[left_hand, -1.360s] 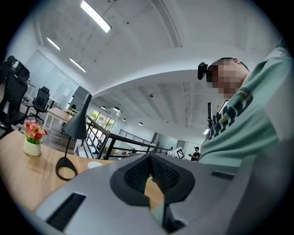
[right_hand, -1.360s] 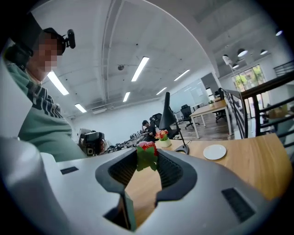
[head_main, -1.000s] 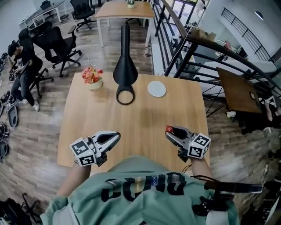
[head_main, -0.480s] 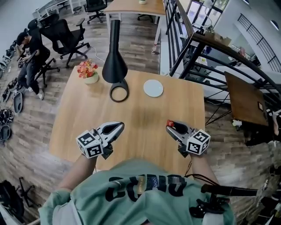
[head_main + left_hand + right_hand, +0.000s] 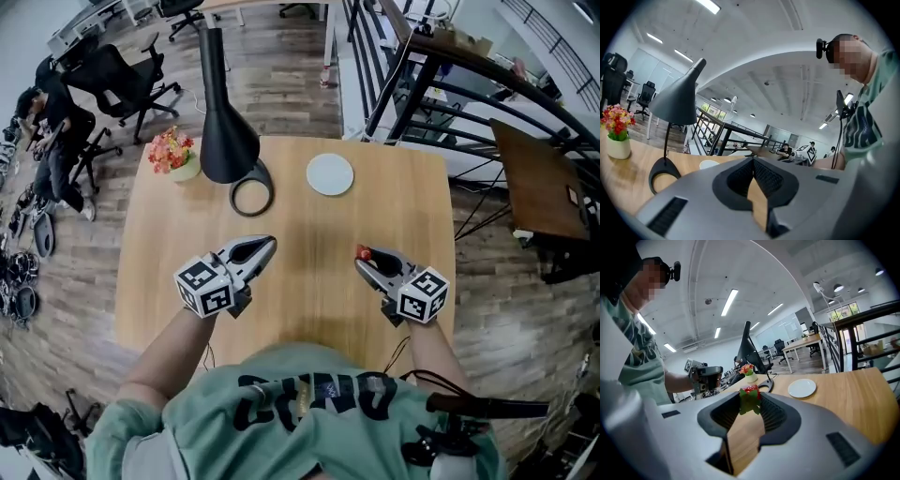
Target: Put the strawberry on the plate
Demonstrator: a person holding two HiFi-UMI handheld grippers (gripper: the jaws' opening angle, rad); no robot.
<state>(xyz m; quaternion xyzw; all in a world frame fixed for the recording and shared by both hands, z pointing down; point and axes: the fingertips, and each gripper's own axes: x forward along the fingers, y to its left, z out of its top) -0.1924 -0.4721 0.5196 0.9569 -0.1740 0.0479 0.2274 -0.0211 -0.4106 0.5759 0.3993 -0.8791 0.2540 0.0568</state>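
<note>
A small red strawberry (image 5: 362,251) with green leaves is pinched at the tips of my right gripper (image 5: 364,257), low over the table's near right part. In the right gripper view the strawberry (image 5: 751,391) sits between the pads, and the round white plate (image 5: 802,388) lies empty farther ahead to the right. In the head view the plate (image 5: 330,174) is at the far middle of the wooden table (image 5: 412,216). My left gripper (image 5: 266,247) hovers left of centre with its tips together and nothing held (image 5: 753,159).
A tall black lamp (image 5: 223,131) with a ring base (image 5: 251,197) stands at the far left, next to a flower pot (image 5: 173,155). Black stair railings (image 5: 422,75) run beyond the table. A seated person (image 5: 47,122) and office chairs are at the far left.
Both grippers have moved forward over the table and lower. The left one has come in toward the table's middle. The strawberry stays between the right jaws.
</note>
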